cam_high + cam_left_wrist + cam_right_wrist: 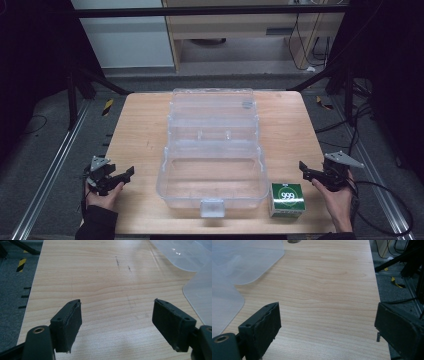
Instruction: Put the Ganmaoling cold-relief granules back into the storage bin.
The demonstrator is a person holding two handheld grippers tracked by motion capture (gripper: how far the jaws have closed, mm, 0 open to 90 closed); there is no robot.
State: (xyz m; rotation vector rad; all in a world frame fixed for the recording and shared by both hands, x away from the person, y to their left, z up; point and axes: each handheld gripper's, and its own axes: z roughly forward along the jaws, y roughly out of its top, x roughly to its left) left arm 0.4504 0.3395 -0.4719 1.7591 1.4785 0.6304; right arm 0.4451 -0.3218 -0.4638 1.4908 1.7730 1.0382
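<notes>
A clear plastic storage box (212,150) lies open in the middle of the wooden table (140,130), its lid folded back toward the far side. A small green and white carton (287,199) marked 999 stands just right of the box's front corner. My left gripper (125,178) rests near the table's front left edge, held by a hand, jaws open over bare wood (117,312). My right gripper (303,170) sits at the front right edge, right of the carton, jaws wide apart with nothing between them (327,322). The box's clear edge (227,290) shows at the left in the right gripper view.
The box's rounded edge (200,295) lies to the right in the left gripper view. Grey carpet, metal rails (45,185) and black frame legs surround the table. Cables (385,200) trail on the floor at the right. Cabinets (240,30) stand beyond the far edge.
</notes>
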